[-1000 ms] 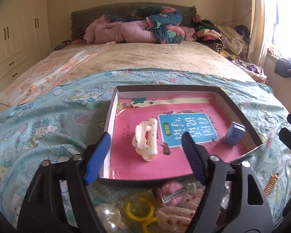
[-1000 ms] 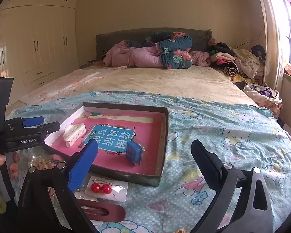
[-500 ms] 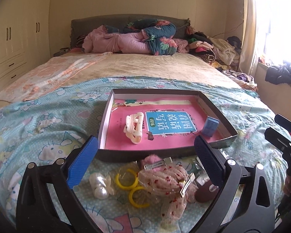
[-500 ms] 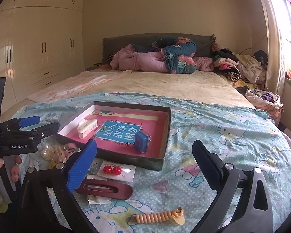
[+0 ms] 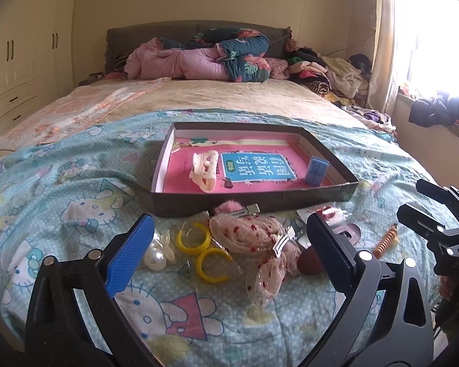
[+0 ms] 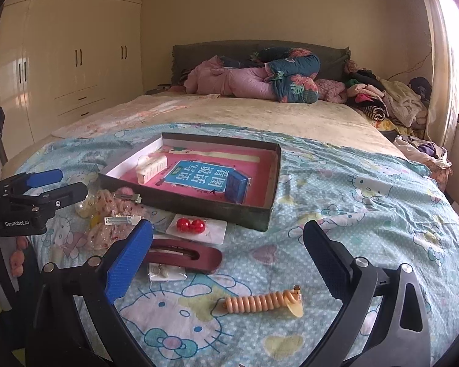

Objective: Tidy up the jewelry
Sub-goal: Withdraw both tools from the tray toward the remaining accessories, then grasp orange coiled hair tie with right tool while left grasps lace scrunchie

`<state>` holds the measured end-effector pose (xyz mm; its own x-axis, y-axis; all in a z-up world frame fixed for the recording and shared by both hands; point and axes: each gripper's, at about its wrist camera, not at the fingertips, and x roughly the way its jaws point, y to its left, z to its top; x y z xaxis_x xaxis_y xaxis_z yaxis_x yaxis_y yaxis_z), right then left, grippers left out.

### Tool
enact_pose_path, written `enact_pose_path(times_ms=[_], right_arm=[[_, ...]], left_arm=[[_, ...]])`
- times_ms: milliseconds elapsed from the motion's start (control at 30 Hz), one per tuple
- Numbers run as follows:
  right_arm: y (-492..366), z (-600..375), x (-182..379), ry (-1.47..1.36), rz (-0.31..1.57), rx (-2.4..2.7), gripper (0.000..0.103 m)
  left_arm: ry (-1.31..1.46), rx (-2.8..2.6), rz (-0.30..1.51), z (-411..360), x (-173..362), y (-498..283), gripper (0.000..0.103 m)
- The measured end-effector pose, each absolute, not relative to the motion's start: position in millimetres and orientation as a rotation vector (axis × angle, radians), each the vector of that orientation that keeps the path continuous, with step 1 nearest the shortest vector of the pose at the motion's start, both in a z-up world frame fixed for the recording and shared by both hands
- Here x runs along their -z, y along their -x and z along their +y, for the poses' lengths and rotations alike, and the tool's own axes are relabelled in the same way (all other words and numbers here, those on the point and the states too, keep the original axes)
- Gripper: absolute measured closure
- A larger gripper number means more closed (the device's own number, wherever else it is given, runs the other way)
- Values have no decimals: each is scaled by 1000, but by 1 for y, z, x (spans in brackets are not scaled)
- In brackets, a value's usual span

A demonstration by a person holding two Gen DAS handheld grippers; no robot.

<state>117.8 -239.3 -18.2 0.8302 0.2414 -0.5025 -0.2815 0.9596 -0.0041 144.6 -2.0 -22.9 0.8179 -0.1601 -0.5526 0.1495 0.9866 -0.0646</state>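
Hovering with left gripper (image 5: 226,250) and right gripper (image 6: 228,263) both spread wide, gripping nothing. Loose jewelry is lying on the bedspread (image 5: 61,168) just before the tray (image 5: 254,197): yellow hoops (image 5: 203,252) look light, rigid, slippery; pinch across the band.

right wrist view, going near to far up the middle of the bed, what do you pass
Orange spiral hair tie → dark red hair clip → card with two red balls → shallow box → bare beige bedspread → pink and floral quilts.
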Motion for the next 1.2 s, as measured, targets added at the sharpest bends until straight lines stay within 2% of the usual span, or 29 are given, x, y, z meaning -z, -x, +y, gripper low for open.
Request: enact_pose_path(times_ms=[633, 833, 900, 1033, 1133, 1200], right_arm=[[-106, -252, 67, 137, 646, -259, 7], [-112, -264, 80, 124, 682, -219, 7], [-116, -268, 84, 123, 696, -203, 7], [-125, -272, 93, 130, 718, -187, 7], [-131, -275, 98, 131, 730, -182, 7], [-136, -275, 99, 132, 732, -184, 7]], left_arm=[[15, 253, 719, -22, 60, -151, 12], [22, 260, 749, -29, 67, -164, 24], [29, 269, 758, -30, 68, -167, 33], [36, 274, 781, -34, 73, -175, 42], [39, 279, 800, -36, 77, -180, 61], [46, 282, 808, -36, 80, -182, 82]])
